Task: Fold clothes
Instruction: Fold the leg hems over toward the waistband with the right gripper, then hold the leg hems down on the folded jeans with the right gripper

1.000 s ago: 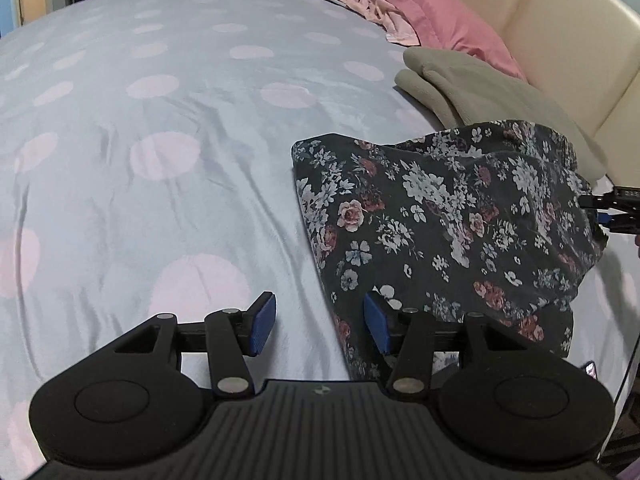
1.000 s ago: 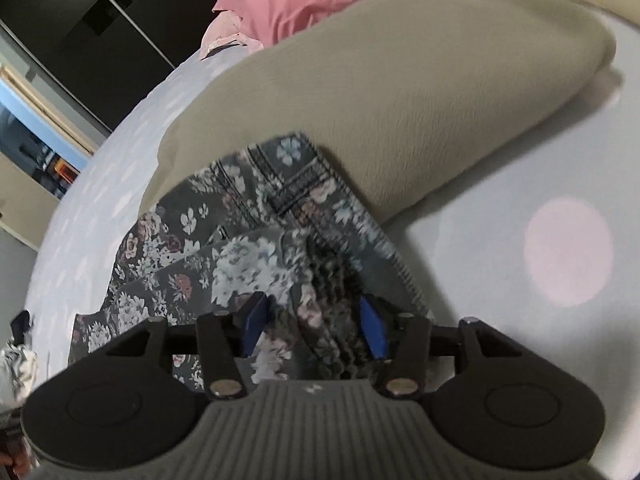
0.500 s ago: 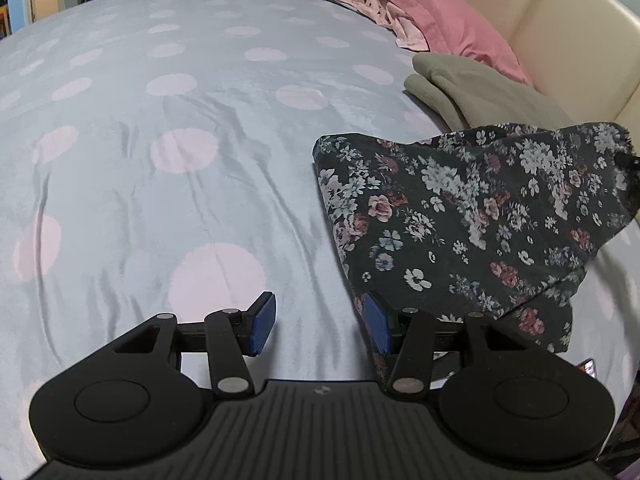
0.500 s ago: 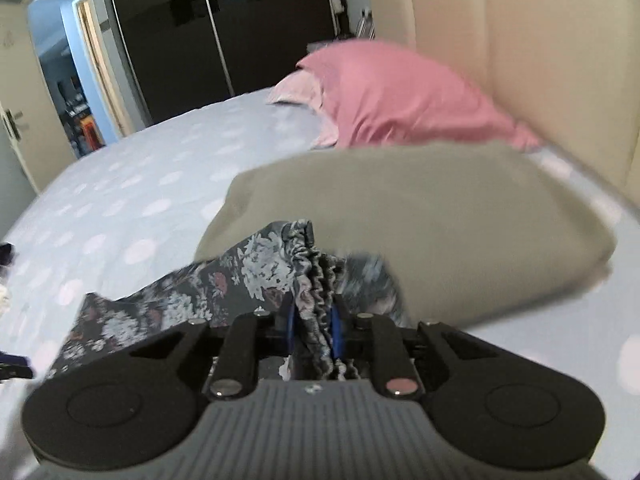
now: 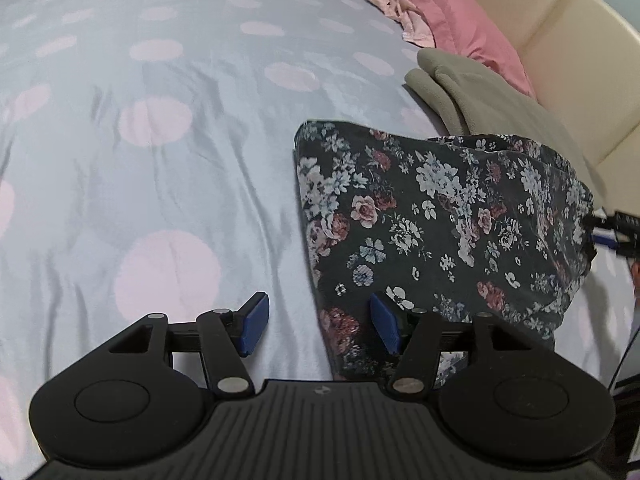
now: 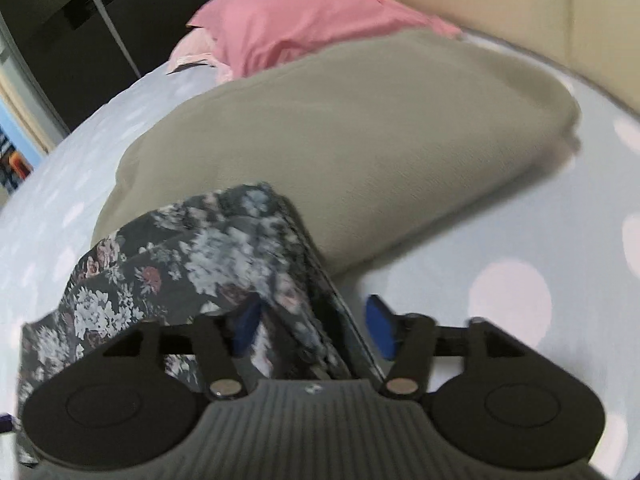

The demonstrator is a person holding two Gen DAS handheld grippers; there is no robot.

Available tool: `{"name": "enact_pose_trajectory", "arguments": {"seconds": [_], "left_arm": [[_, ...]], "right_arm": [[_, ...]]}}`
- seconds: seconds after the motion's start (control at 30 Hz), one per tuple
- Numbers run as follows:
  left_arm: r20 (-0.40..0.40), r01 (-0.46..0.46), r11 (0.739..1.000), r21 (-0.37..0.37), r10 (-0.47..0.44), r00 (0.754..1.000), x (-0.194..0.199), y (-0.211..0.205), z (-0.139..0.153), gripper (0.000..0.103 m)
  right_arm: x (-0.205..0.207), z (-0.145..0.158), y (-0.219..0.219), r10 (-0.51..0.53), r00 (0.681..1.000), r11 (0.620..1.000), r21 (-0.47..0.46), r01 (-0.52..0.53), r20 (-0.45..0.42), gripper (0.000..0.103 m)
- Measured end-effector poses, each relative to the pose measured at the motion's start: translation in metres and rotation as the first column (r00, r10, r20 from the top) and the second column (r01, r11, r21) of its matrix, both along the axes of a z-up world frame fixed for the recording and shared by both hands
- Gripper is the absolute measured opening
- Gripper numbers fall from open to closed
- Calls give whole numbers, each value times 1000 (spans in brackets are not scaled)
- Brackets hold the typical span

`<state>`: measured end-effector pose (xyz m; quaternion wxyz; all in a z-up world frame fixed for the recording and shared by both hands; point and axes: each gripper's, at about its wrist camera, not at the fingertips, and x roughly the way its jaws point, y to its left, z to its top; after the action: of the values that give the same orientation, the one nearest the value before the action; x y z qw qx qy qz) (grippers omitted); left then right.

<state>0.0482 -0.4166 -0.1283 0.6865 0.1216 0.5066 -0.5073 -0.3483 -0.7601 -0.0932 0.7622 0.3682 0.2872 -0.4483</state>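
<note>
Here one dark floral-print garment (image 5: pixel 440 224) lies on the pale blue pink-dotted bed cover (image 5: pixel 160 160), its far edge over one folded olive cloth (image 6: pixel 340 140). Two claws, left (image 5: pixel 320 326) and right (image 6: pixel 316 326), are opening, fabric loose between each.

Bed (image 5: pixel 168 168), pale blue spotted cover: floral garment (image 5: pixel 440 224) beside folded olive cloth (image 5: pixel 480 96); pink pillow (image 5: pixel 452 16) beyond the cloth.

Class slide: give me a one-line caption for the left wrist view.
Left hand-held gripper, jaws opening, straddles the edge of a folded floral garment on a polka-dot bedspread.
</note>
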Motion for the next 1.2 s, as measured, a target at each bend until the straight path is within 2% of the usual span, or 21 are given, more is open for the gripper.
{"name": "enact_pose_trajectory", "arguments": {"seconds": [0.07, 0.17, 0.23, 0.4, 0.43, 0.47, 0.5, 0.57, 0.63, 0.67, 0.73, 0.8, 0.97, 1.2], "left_arm": [[-32, -17, 1000, -2, 17, 999, 1, 0, -7, 55], [-78, -51, 999, -10, 50, 996, 4, 2, -13, 58], [-99, -69, 997, -23, 66, 993, 6, 4, -16, 59], [-158, -120, 992, -51, 110, 981, 5, 0, -26, 59], [-155, -126, 990, -56, 116, 981, 3, -3, -28, 59], [-150, -132, 989, -61, 122, 981, 1, -6, -30, 59], [-131, -134, 989, -63, 125, 984, -2, -8, -30, 59], [-88, -135, 989, -65, 129, 988, -7, -11, -29, 53], [-71, -148, 986, -74, 143, 987, -7, -9, -27, 32], [-63, -155, 985, -78, 151, 987, -7, -8, -25, 26], [-70, -173, 982, -75, 168, 983, -2, -7, -21, 14], [-53, -165, 983, -76, 161, 985, -3, -8, -13, 10], [11, -148, 984, -101, 150, 989, -7, -7, 18, 6], [140, -89, 988, -129, 107, 984, 3, 21, 77, 6]], "right_arm": [[-14, -6, -1, -25, 999, 999, 46, 23, 37, 75], [-31, -25, 2, -79, 989, 987, 148, 60, 124, 77], [-32, -44, 8, -110, 982, 974, 213, 76, 152, 78], [-31, -58, 20, -126, 974, 981, 168, 95, 188, 78], [-30, -58, 21, -131, 973, 982, 161, 100, 190, 75], [-29, -58, 22, -138, 971, 982, 157, 108, 195, 68], [-28, -59, 24, -148, 968, 981, 157, 118, 201, 66], [-26, -58, 26, -167, 965, 979, 146, 140, 201, 58], [-26, -56, 28, -187, 962, 978, 134, 162, 202, 46], [-26, -54, 30, -197, 957, 976, 134, 171, 211, 39], [-23, -47, 33, -215, 955, 973, 130, 191, 204, 35], [-20, -40, 34, -225, 958, 972, 114, 207, 178, 31], [-17, 3, 42, -235, 963, 970, 88, 224, 131, 26], [4, 73, 73, -158, 985, 987, 33, 156, 64, 24]]}}
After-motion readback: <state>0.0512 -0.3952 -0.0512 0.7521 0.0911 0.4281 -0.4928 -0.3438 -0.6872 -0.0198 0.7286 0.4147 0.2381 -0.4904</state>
